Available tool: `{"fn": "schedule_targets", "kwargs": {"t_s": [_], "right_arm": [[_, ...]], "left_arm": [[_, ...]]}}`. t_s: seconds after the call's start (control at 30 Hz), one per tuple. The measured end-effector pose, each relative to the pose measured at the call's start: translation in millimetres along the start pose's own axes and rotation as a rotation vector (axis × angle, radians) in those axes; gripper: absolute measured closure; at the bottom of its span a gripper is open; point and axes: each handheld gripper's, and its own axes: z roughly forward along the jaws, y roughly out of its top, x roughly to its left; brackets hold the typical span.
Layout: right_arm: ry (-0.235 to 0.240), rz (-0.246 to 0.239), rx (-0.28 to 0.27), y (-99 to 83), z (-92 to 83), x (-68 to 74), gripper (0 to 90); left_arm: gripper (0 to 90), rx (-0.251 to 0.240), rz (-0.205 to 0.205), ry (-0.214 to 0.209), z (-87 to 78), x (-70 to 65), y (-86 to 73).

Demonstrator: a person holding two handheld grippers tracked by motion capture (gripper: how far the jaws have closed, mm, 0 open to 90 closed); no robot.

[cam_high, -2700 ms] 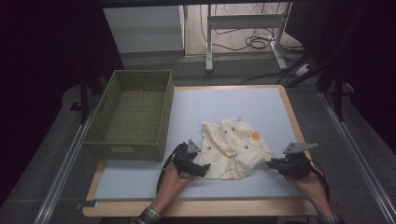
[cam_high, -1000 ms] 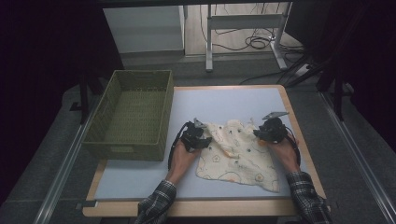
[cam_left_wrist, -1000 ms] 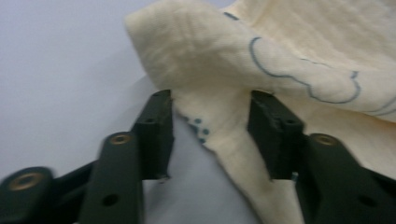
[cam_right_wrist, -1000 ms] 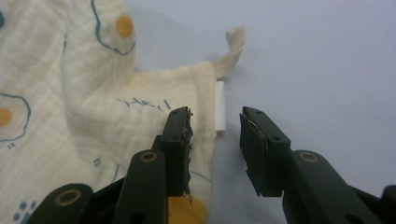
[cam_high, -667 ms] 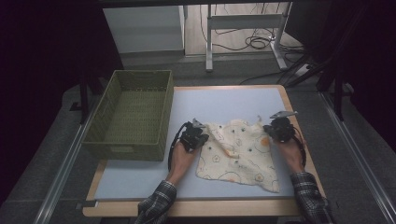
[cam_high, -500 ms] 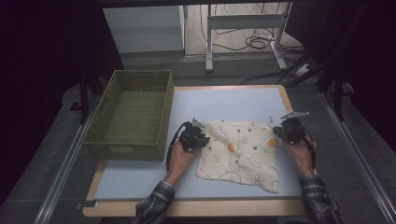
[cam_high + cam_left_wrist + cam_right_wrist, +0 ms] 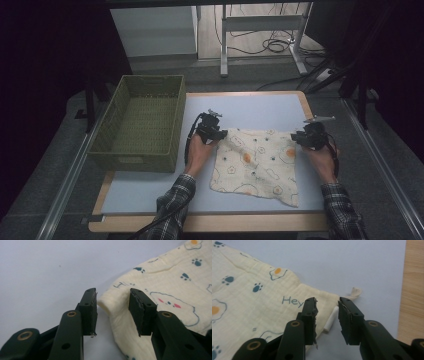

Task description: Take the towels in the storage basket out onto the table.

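With the cloth (image 7: 255, 165) lying spread on the blue table (image 7: 150, 190), the left gripper (image 7: 112, 311) and right gripper (image 7: 326, 320) are just opening over its far corners, apparently no longer pinching, so lifting straight up is keeping it flat.

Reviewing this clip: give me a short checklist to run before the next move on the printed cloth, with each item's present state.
1. Cloth lies spread flat on the table: ok, though its near right corner dips toward the table edge.
2. Left gripper released: ok, jaws apart, having just been opening, the cloth corner between them unpinched.
3. Right gripper released: ok, jaws apart, having just been opening, over the cloth's edge.
4. Small loop tag at the right corner lies free of the jaws: ok.
5. Basket ready to receive: ok, it stands left of the cloth and looks empty.
6. Underside of cloth free of creases: cannot tell.
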Motion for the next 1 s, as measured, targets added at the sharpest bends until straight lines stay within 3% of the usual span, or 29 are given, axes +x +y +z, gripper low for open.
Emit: {"fn": "schedule_targets", "kwargs": {"t_s": [0.13, 0.2, 0.23, 0.27, 0.3, 0.33, 0.37, 0.47, 0.5, 0.53, 0.6, 0.63, 0.83, 1.0], "right_arm": [[-0.005, 0.005, 0.027, -0.5, 11.9, -0.3, 63.2], [-0.003, 0.005, 0.034, -1.2, 15.0, 0.4, 63.3], [-0.003, 0.009, 0.023, -1.7, 16.0, 1.5, 65.9], [0.011, 0.001, 0.024, -0.9, 16.2, 4.7, 79.5], [0.011, 0.001, 0.024, -0.9, 16.2, 4.7, 79.5], [0.010, -0.030, 0.039, 1.3, 15.3, 8.9, 87.1], [0.014, -0.037, 0.043, 2.5, 14.4, 9.7, 87.3], [0.014, -0.048, -0.012, 9.6, 3.0, 11.3, 87.4], [0.014, -0.048, -0.012, 9.6, 3.0, 11.3, 87.4], [0.012, -0.041, -0.062, 15.9, -6.7, 9.4, 85.6], [-0.019, -0.033, -0.058, 20.0, -8.6, 6.7, 71.9], [-0.031, -0.032, -0.045, 21.0, -8.1, 5.4, 70.9], [-0.033, -0.017, -0.032, 18.1, -4.6, -2.0, 68.3], [-0.021, -0.005, -0.013, 16.4, 4.1, -4.8, 68.3]], "left_arm": [[63.4, 0.046, 0.009, -0.016, 17.0, -0.7, -0.8], [69.9, 0.033, 0.030, -0.009, 17.6, -1.5, -1.3], [69.9, 0.033, 0.029, -0.026, 18.5, -1.5, -0.5], [78.9, 0.030, 0.045, -0.056, 17.6, -1.3, 1.3], [81.4, 0.030, 0.045, -0.056, 17.6, -1.3, 1.3], [84.1, -0.002, 0.093, -0.026, 10.4, -3.6, 3.9], [84.3, -0.025, 0.104, -0.033, 5.6, -4.5, 5.7], [82.7, -0.135, 0.155, 0.020, -13.3, -9.2, 9.8], [80.1, -0.135, 0.155, 0.020, -13.3, -9.2, 9.8], [69.8, -0.161, 0.162, 0.088, -18.4, -9.4, 13.4], [53.9, -0.109, 0.144, 0.130, -15.0, -5.4, 17.8], [52.1, -0.096, 0.132, 0.144, -13.0, -2.7, 18.6], [54.6, -0.055, 0.089, 0.124, 1.6, 11.1, 20.4], [57.3, -0.037, 0.082, 0.117, 12.6, 17.6, 22.6]]}}
